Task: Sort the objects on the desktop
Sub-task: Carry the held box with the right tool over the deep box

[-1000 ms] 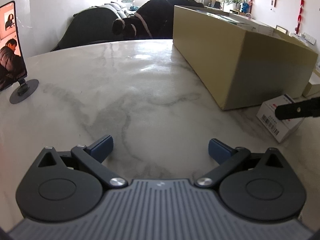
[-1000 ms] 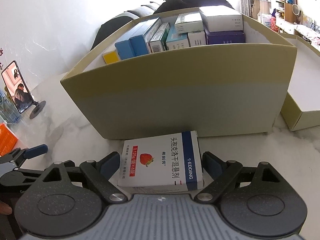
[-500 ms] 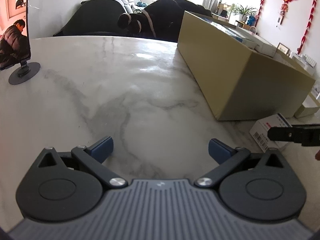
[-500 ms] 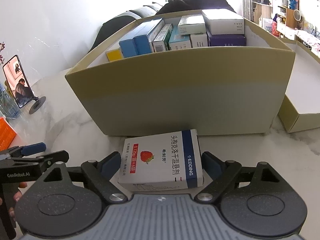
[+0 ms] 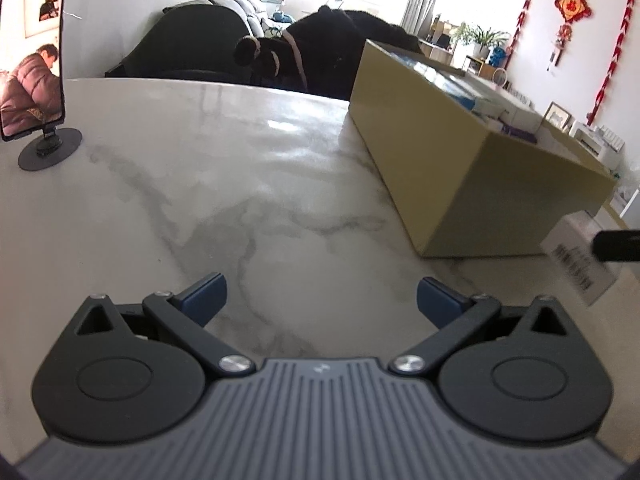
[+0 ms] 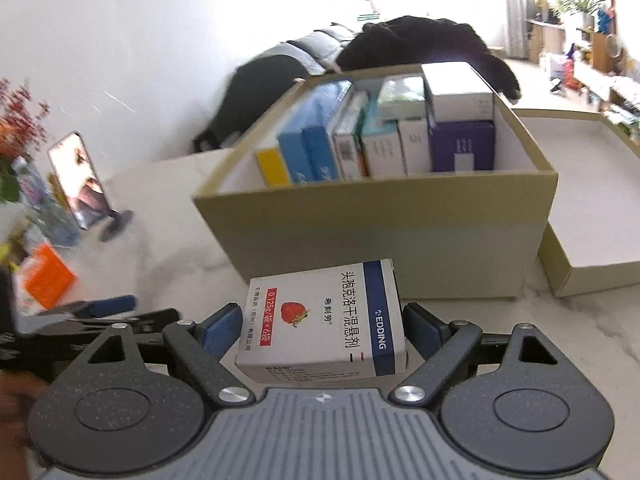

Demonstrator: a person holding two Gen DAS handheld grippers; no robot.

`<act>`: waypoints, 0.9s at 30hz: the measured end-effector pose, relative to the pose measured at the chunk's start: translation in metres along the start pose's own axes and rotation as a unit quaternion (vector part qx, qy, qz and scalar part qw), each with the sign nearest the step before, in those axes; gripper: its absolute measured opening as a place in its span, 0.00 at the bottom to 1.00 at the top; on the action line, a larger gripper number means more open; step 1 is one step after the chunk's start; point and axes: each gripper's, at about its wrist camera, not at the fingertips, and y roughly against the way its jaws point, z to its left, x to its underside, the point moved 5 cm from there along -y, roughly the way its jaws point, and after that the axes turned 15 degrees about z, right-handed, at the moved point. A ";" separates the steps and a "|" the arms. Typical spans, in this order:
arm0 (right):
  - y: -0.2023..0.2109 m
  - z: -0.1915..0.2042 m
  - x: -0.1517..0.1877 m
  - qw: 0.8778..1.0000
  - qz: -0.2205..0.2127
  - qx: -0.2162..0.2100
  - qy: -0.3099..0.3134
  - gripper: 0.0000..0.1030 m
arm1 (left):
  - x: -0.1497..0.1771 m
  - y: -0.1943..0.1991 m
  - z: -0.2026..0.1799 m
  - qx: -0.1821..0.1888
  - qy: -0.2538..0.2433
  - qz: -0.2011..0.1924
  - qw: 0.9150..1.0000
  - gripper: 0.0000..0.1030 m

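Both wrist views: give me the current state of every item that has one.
Right gripper: shut on the white strawberry-print medicine box, lifted.
Left gripper: open, empty.
Tan cardboard storage box: open, partly filled with upright cartons.
Tan cardboard lid: off, lying inside-up beside the box.
Phone on black stand: screen on.

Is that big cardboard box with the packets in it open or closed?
Open. The cardboard box has no lid on; the packets show standing inside from above.
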 end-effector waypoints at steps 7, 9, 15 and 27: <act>0.032 0.005 -0.018 0.998 -0.001 -0.056 0.006 0.86 | 0.002 0.006 0.005 0.006 0.010 -0.007 1.000 1.00; 0.041 0.005 -0.024 0.998 -0.006 -0.069 0.003 0.86 | 0.002 0.008 0.007 0.007 0.012 -0.009 1.000 1.00; 0.065 -0.001 -0.052 0.998 -0.027 -0.064 0.002 0.86 | 0.002 0.010 0.012 0.016 0.021 -0.012 1.000 1.00; 0.047 -0.036 -0.113 0.999 -0.027 -0.021 -0.036 0.86 | 0.004 0.015 0.020 0.018 0.031 -0.015 0.999 1.00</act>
